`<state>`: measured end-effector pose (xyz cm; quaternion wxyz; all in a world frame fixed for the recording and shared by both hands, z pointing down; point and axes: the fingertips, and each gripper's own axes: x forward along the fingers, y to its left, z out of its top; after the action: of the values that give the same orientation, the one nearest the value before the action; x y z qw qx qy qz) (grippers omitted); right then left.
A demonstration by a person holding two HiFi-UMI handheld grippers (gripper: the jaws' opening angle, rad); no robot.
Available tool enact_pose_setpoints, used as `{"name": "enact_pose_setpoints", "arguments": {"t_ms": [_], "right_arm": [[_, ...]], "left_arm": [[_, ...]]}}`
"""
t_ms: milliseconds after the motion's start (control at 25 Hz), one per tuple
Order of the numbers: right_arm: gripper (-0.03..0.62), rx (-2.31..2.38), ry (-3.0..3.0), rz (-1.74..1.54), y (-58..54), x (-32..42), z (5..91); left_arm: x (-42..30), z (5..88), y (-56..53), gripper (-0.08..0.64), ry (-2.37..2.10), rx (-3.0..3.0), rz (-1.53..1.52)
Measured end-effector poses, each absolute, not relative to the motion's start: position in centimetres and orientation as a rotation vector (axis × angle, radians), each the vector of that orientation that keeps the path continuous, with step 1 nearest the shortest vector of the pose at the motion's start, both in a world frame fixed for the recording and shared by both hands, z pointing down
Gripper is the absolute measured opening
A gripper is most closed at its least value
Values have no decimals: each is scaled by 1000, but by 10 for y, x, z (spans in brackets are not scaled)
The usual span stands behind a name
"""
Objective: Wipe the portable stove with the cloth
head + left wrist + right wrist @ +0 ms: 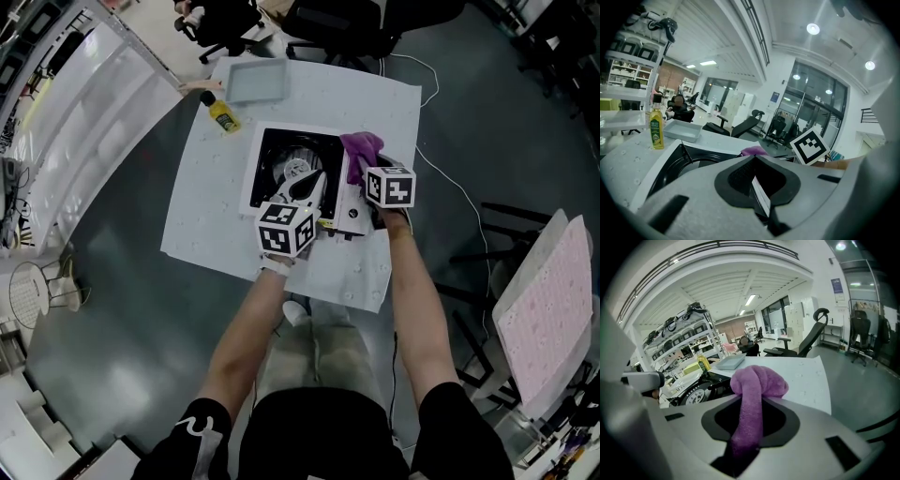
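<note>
**Inspector:** Right claw, condition?

**Operator:** My right claw (757, 404) is clamped on the purple cloth (758, 380). The cloth runs up between the jaws and bunches into a wad beyond the tips.

**Inspector:** Position of the cloth?

**Operator:** At the far right corner of the stove (277, 156), over its edge. Contact with the surface I cannot confirm. The stove sits mid-way on the white table (211, 220).

**Inspector:** Left claw?

**Operator:** My left claw (310, 184) reaches over the right side of the stove's black well. Its jaws are drawn almost together on a thin white strip (761, 194). What that strip belongs to I cannot determine.

**Inspector:** Other items?

**Operator:** A yellow bottle (223, 114) and a grey tray (256, 82) at the table's far edge, apart from the stove.
</note>
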<state>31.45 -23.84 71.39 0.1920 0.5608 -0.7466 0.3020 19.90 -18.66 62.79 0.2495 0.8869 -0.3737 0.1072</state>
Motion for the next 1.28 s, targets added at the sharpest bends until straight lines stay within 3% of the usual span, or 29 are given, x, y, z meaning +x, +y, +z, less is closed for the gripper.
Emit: {"name": "enact_pose_setpoints", "arguments": {"t_ms": [1280], "right_arm": [[89, 1607, -2070, 861, -131, 282, 713]], "left_arm": [[161, 621, -108, 6, -991, 2413, 302]]}}
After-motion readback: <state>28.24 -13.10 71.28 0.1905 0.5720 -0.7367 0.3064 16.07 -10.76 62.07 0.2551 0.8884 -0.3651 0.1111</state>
